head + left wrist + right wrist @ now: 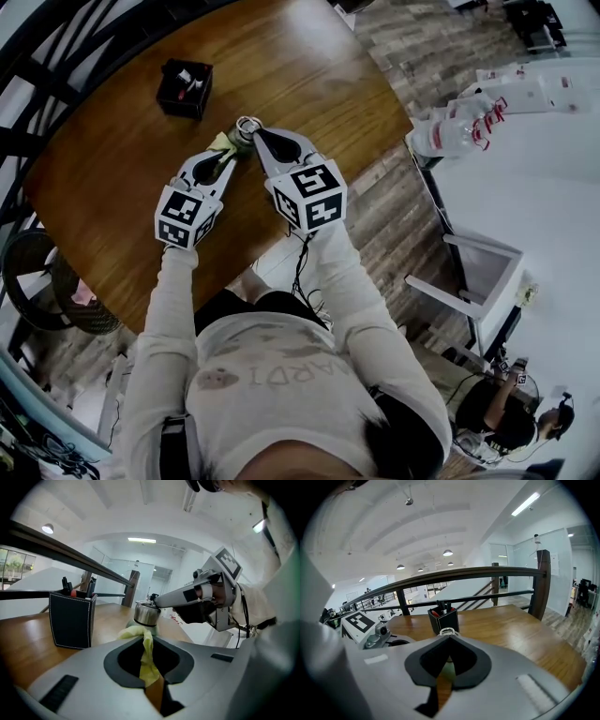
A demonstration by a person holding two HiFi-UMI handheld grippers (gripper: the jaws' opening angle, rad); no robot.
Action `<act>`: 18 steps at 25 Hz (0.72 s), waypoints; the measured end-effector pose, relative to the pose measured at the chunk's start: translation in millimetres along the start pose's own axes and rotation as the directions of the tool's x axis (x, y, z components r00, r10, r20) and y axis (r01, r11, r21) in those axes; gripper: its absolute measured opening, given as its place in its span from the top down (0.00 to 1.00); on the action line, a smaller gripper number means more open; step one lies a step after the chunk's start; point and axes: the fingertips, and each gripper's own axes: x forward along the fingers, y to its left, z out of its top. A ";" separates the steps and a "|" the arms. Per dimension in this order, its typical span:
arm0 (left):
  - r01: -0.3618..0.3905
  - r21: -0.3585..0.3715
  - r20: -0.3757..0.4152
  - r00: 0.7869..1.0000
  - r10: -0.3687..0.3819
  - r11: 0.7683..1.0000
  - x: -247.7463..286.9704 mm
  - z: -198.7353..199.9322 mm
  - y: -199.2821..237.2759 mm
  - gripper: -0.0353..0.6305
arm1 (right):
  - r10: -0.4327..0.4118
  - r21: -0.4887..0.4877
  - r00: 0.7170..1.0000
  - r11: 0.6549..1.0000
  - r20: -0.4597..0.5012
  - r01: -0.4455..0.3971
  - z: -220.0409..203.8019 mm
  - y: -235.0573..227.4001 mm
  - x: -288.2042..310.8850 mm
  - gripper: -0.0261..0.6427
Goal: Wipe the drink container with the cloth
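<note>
The drink container (246, 127) is a small bottle with a steel lid and a ring handle, standing on the round wooden table (309, 66). My right gripper (251, 134) is shut on it; in the right gripper view the lid's ring (447, 631) shows just past the jaw tips and the greenish body (447, 670) between them. My left gripper (228, 150) is shut on a yellow cloth (146, 656), whose bunched end (132, 632) lies against the container's lower part (146, 614). The right gripper (161, 603) reaches the container from the right.
A black pen holder (185, 87) stands on the table just beyond the container, also close in the left gripper view (72, 619). A wooden railing (487, 573) runs behind the table. Plastic bottles (450, 131) lie on a white surface to the right. A wicker chair (42, 281) is at the left.
</note>
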 end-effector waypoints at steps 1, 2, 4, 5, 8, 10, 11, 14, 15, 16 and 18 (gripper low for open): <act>0.010 -0.004 0.008 1.000 -0.010 1.000 0.5 0.4 -0.3 0.90 | -0.001 0.001 1.000 1.000 0.002 0.001 0.4 -0.5 -0.1 0.94; 0.019 -0.006 0.012 1.000 -0.019 1.000 0.5 0.5 -0.4 0.90 | -0.001 0.005 1.000 1.000 0.004 0.001 0.7 -0.8 0.0 0.94; 0.031 0.003 0.009 0.999 -0.031 1.000 0.4 -0.1 -0.8 0.90 | 0.001 0.017 1.000 1.000 0.004 -0.001 0.4 -0.8 0.2 0.94; 0.036 0.008 0.006 0.999 -0.036 0.999 0.5 -0.4 -1.5 0.90 | 0.001 0.020 1.000 1.000 0.004 -0.001 0.0 -0.7 0.3 0.94; 0.063 0.012 0.004 0.998 -0.063 0.998 1.9 -0.2 -7.5 0.90 | -0.006 0.019 1.000 1.000 0.004 0.006 -0.7 -0.5 0.5 0.94; 0.082 0.019 0.002 0.997 -0.082 0.996 3.3 0.0 -13.9 0.90 | -0.014 0.014 1.000 1.000 0.005 0.013 -0.6 -0.2 0.0 0.94; 0.092 0.024 -0.001 0.996 -0.092 0.995 4.3 -0.1 -17.2 0.90 | -0.017 0.014 1.000 1.000 0.005 0.016 -0.8 -0.1 -0.2 0.94; 0.124 0.034 -0.011 0.992 -0.124 0.992 8.9 -1.5 -26.6 0.90 | -0.022 0.014 1.000 1.000 0.006 0.022 -1.2 -0.3 -0.1 0.94; 0.133 0.037 -0.014 0.991 -0.133 0.990 10.7 -1.6 -29.5 0.90 | -0.024 0.013 1.000 1.000 0.005 0.023 -1.3 -0.3 0.2 0.94; 0.141 0.039 -0.017 0.990 -0.140 0.989 12.5 -1.7 -32.1 0.90 | -0.024 0.012 1.000 1.000 0.005 0.024 -1.3 -0.2 0.5 0.94; 0.150 0.042 -0.022 0.989 -0.149 0.988 15.2 -2.1 -35.5 0.90 | -0.024 0.010 1.000 1.000 0.005 0.024 -1.6 0.1 1.3 0.94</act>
